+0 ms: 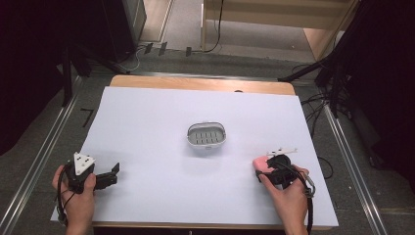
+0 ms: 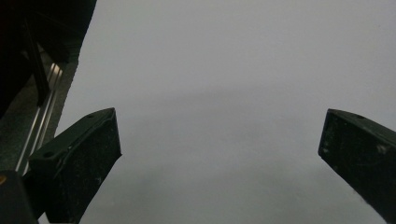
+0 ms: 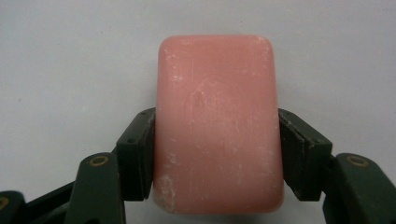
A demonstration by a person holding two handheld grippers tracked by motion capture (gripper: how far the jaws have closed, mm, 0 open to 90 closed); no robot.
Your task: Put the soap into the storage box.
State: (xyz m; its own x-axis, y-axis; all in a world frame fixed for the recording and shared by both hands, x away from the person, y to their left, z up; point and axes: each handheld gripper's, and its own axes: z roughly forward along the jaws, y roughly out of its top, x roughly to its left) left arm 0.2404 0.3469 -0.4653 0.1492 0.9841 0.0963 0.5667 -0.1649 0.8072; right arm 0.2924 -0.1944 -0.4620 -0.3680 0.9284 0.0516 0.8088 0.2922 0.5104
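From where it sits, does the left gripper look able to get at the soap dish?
Probably yes. The left gripper stands open with nothing between its jaws, and only bare white sheet lies between it and the soap dish.

Both grippers are black, and a bare hand with no sleeve holds each one. The left gripper (image 1: 113, 174) has a grey three-cornered plate (image 1: 82, 162) with small dark dots on top, and a black cable (image 1: 60, 198) loops from it. The right gripper (image 3: 215, 154) has flat black jaws with little brass-coloured screws (image 3: 98, 161) and a black cable too.
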